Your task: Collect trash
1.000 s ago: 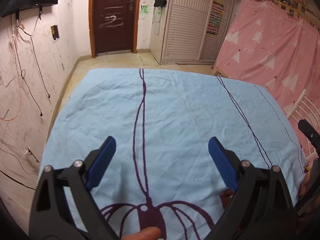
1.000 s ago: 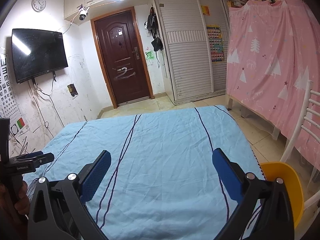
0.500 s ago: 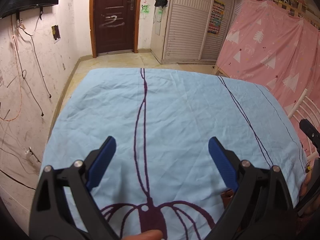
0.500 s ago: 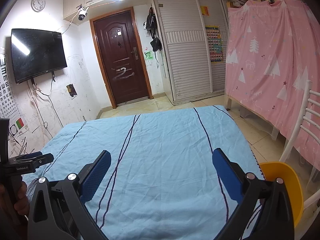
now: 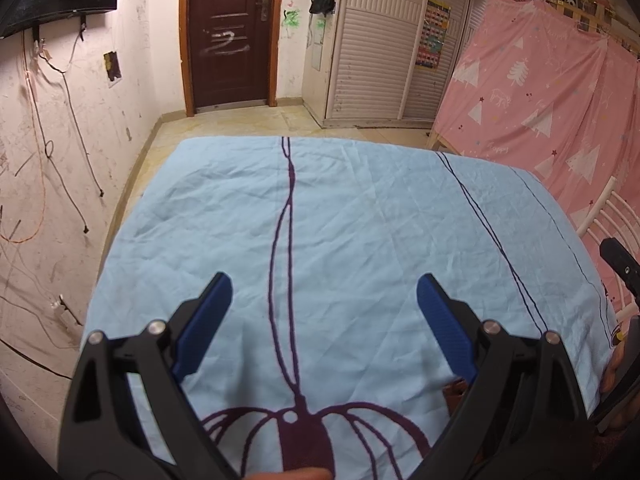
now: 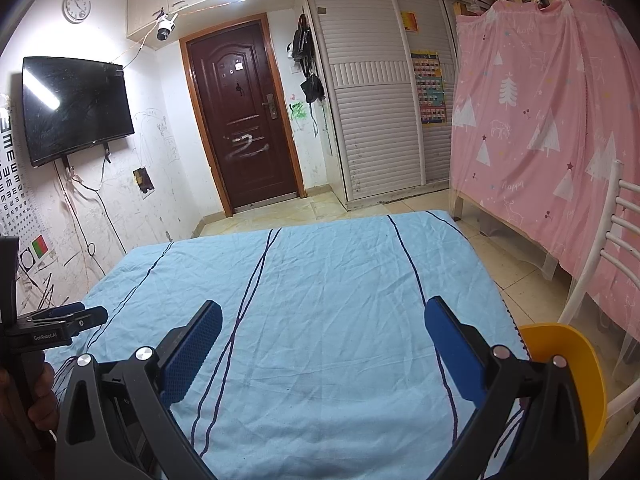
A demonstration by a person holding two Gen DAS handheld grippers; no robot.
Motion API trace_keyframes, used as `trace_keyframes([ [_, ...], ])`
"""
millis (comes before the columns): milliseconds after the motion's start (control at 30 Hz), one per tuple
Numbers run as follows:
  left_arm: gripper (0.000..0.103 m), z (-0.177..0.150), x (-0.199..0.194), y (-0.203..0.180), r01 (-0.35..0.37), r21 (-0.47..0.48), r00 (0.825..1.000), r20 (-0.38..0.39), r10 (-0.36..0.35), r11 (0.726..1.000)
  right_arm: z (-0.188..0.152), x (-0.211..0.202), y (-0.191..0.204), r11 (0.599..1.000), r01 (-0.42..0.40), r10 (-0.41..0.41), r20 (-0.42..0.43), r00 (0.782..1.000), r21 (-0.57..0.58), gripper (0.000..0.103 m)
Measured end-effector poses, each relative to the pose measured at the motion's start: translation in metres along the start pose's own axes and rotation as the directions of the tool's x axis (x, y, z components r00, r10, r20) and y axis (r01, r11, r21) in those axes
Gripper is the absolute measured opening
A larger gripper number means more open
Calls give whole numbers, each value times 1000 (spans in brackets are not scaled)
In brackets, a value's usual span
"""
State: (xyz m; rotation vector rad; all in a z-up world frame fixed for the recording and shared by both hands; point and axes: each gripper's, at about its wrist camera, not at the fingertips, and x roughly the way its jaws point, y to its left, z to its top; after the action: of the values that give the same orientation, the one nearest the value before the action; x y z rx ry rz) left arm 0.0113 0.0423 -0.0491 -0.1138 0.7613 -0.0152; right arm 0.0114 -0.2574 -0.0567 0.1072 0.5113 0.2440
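Two black claws with blue pads hover over a desk covered in wrinkled light-blue cloth with dark purple lines (image 5: 360, 220). The left claw (image 5: 324, 316), at the bottom of the left wrist view, gapes wide and holds nothing. The right claw (image 6: 324, 340), at the bottom of the right wrist view, is likewise spread wide and empty. A yellow plastic bin (image 6: 572, 364) sits at lower right, just beside the desk's edge. No trash can be made out on the cloth.
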Motion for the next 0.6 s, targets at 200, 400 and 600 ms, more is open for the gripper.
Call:
trace_keyframes([
  [200,90,-3,-4,-1,-5,8,1000,30,5,1000,0,0,0,1000,2,-2,0,1000,-2,94],
  [400,90,-3,-5,-2,-5,11,999,36,5,1000,0,0,-1,1000,1,-1,-2,1000,-2,94],
  [600,90,-1,-5,-7,-34,24,999,33,34,999,0,0,-1,1000,2,-2,-3,1000,-1,94],
])
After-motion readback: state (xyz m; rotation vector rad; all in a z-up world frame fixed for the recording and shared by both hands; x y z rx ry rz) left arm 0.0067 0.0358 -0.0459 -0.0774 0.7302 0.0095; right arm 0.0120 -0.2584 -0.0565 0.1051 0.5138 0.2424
